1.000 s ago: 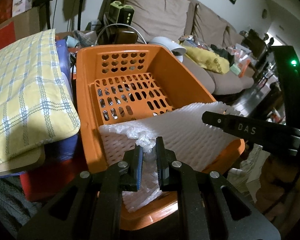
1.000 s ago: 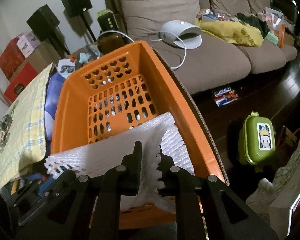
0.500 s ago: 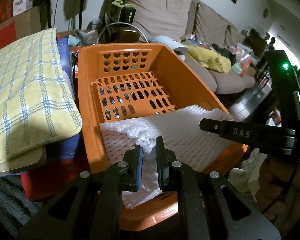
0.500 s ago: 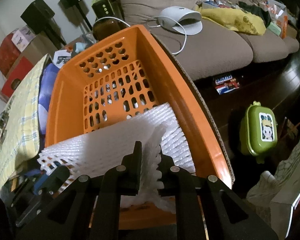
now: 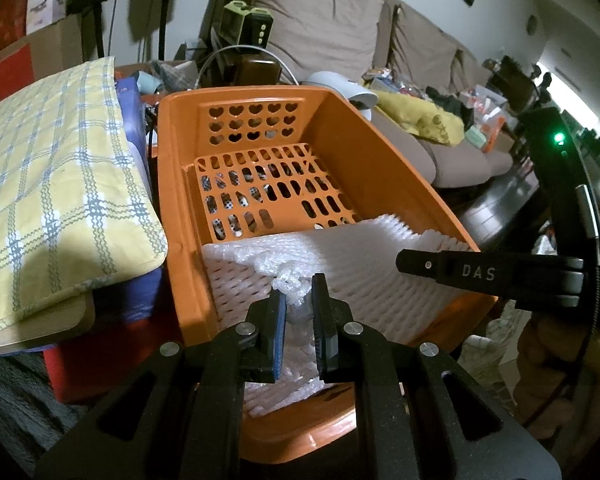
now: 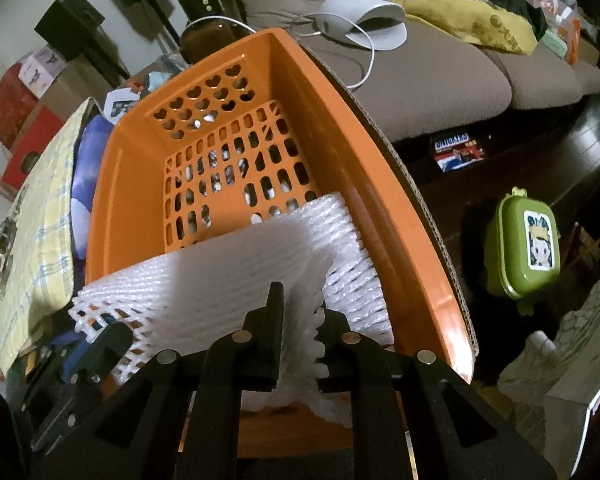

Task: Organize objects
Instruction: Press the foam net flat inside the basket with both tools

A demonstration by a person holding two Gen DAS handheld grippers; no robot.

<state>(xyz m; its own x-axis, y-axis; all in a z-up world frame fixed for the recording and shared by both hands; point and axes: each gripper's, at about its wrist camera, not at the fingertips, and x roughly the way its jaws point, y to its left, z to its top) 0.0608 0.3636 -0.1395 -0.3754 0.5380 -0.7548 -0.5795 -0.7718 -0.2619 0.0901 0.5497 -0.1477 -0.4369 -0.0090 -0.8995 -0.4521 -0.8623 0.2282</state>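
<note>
Seen from both wrists: white foam net sheet (image 5: 340, 264) stretched crosswise over the near end of the orange basket (image 5: 176, 184), long axis running hand to hand. Pinched at its left edge by the left gripper (image 5: 299, 312), at its right edge by the right gripper (image 6: 300, 332). Probably headed down and forward, onto the slotted floor just beyond the fingers.

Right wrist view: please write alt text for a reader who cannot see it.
The right hand-held gripper is shut on a fold of white foam netting that lies over the near end of an orange plastic basket. A brown sofa stands behind the basket, and a green lidded box sits on the dark floor to the right.
</note>
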